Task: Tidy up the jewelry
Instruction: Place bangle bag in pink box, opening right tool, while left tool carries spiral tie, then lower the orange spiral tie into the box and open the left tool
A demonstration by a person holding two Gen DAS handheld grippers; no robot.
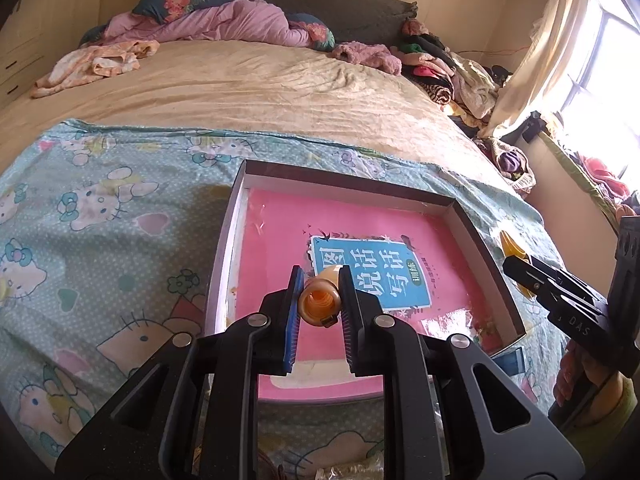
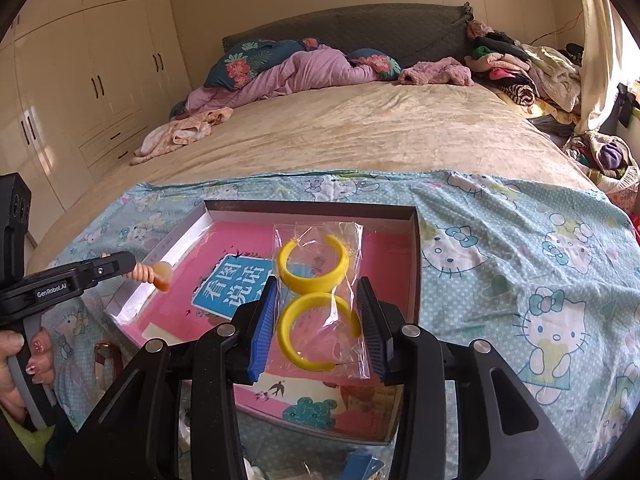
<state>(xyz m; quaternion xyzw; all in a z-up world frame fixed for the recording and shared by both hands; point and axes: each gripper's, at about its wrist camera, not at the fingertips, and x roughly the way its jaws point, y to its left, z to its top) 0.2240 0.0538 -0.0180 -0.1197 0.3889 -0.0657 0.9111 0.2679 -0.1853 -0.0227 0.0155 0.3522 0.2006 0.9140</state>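
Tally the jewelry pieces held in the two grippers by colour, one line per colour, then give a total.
Yellow open plastic bangles, sealed in one clear plastic bag between the right gripper fingers: 2 (upper, lower)
Orange beaded stretch bracelet clamped in the left gripper: 1
Total: 3 pieces, both grippers held over the shallow cardboard box.

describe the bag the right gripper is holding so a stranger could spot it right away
On the bed's Hello Kitty sheet lies a shallow box with a pink book inside. Above it, the right gripper pinches a clear plastic bag, the only thing holding two bright yellow open bangles.
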